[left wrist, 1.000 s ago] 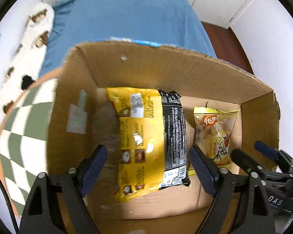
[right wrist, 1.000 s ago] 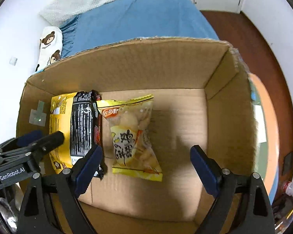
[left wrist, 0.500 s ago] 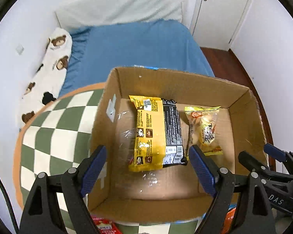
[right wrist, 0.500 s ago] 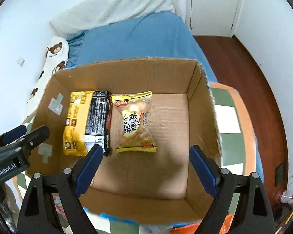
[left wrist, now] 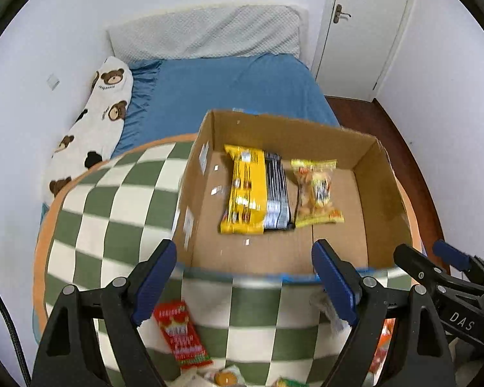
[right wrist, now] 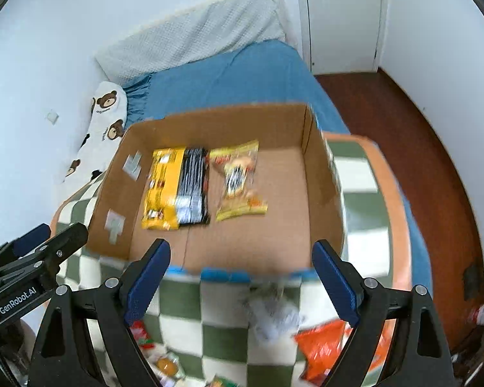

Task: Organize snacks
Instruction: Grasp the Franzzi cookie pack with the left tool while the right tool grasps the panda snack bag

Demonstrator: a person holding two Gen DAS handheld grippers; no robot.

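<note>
An open cardboard box (left wrist: 364,174) (right wrist: 319,174) stands on a green-and-white checkered surface (left wrist: 113,213). Inside lie a yellow-and-black packet (left wrist: 251,190) (right wrist: 177,187) and a clear yellow snack bag (left wrist: 316,190) (right wrist: 238,180), side by side. My left gripper (left wrist: 245,283) is open and empty, above the box's near edge. My right gripper (right wrist: 242,280) is open and empty, also near that edge. Loose snacks lie in front: a red packet (left wrist: 180,335), an orange-red bag (right wrist: 319,348) and a grey wrapper (right wrist: 274,316).
A blue bed (left wrist: 229,93) with a bear-print pillow (left wrist: 96,119) lies behind the box. A white door (left wrist: 364,25) and dark wood floor (right wrist: 403,122) are at the right. More small snacks show at the bottom edge (right wrist: 167,364).
Both grippers have pulled back and up out of the box, which now looks smaller and farther. The checkered surface and loose snacks in front have come into view.
</note>
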